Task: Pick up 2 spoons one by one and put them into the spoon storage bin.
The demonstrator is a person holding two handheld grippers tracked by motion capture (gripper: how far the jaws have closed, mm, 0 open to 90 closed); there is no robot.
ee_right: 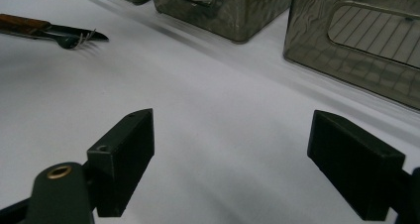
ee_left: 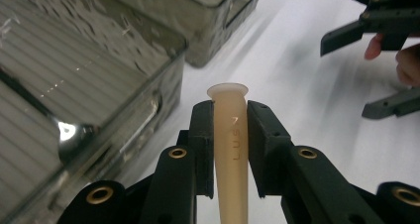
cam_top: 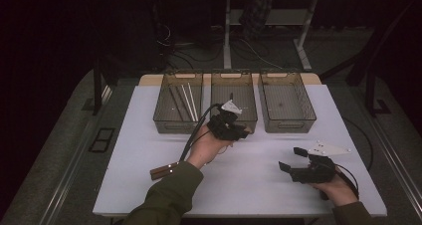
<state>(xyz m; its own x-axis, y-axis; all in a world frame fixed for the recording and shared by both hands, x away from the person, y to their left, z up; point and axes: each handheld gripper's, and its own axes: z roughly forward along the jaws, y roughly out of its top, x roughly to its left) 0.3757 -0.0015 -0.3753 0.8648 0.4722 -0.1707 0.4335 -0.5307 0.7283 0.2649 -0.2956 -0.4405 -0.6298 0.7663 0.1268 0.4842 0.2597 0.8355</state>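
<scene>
While the left gripper [cam_top: 234, 127] hovers just in front of the middle bin [cam_top: 234, 101], its jaws are clamped on a cream plastic handle [ee_left: 232, 149] with a flared end, seen close up in the left gripper view; what kind of utensil it belongs to cannot be told, since the working end is hidden behind the gripper. The handle stands between the two black jaws and points out toward the near wall of the bins.

The sorting looks partly done. The left bin [cam_top: 178, 103] already holds a few pale, thin sticks [cam_top: 185, 101] lying lengthwise (chopsticks, most likely). In the left gripper view a shiny spoon-like piece [ee_left: 69, 135] lies inside the bin beside the gripper. The right bin [cam_top: 287, 103] appears bare as far as the high view shows.

What is left, by my reading: the held utensil has yet to be set into a bin, and on the white table [cam_top: 149, 150] a wooden-handled knife [ee_right: 29, 25] and a fork [ee_right: 74, 39] lie together, well apart from the bins, near the person's left forearm.

The right gripper [cam_top: 293, 160] rests low over the table's near right part with its jaws spread wide and nothing between them, as the right gripper view shows plainly. It seems free to fetch the knife or fork once the left one has let go.
</scene>
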